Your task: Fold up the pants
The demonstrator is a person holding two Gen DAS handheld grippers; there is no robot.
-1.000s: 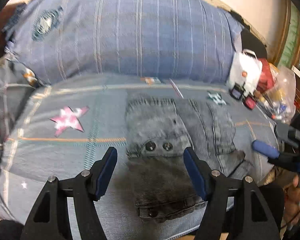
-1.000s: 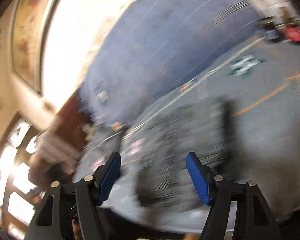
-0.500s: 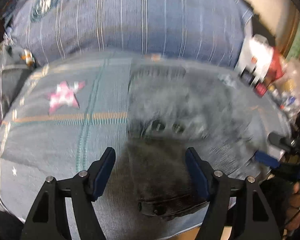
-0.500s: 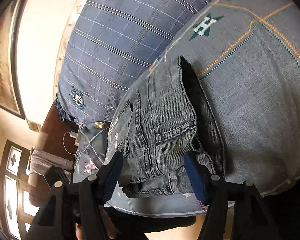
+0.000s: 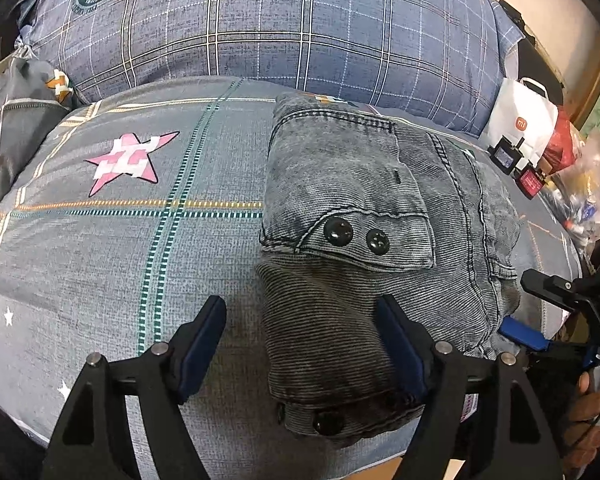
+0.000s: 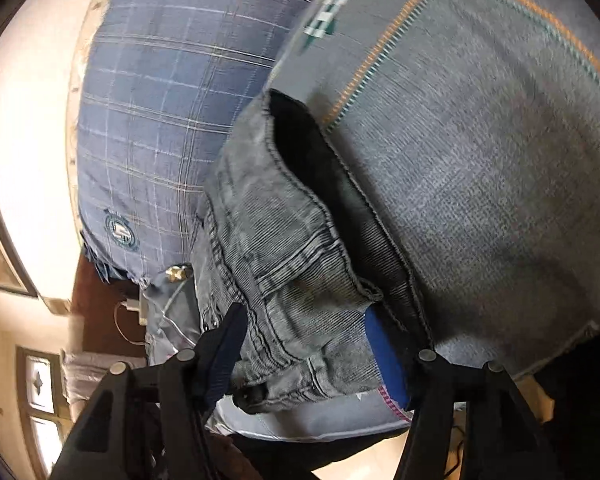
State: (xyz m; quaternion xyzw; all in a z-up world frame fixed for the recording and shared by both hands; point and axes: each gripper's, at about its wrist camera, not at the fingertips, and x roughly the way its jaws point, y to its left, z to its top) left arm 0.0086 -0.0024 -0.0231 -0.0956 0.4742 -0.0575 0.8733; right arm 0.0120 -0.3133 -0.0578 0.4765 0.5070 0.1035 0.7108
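Pants: folded grey washed-denim pants [image 5: 364, 248] lie on the grey patchwork bed cover [image 5: 140, 240], near its front edge.
Backdrop: blue plaid pillow [image 5: 280, 24] behind.
Left gripper [image 5: 302, 342]: jaws opening, wide, straddling the pants' near left corner; pads not pressing.
Right gripper [image 6: 304, 356]: jaws apart, either side of the pants' right edge; grip cannot be told.

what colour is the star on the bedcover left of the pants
Pink and white, pixel-patterned star, clearest in the left wrist view.
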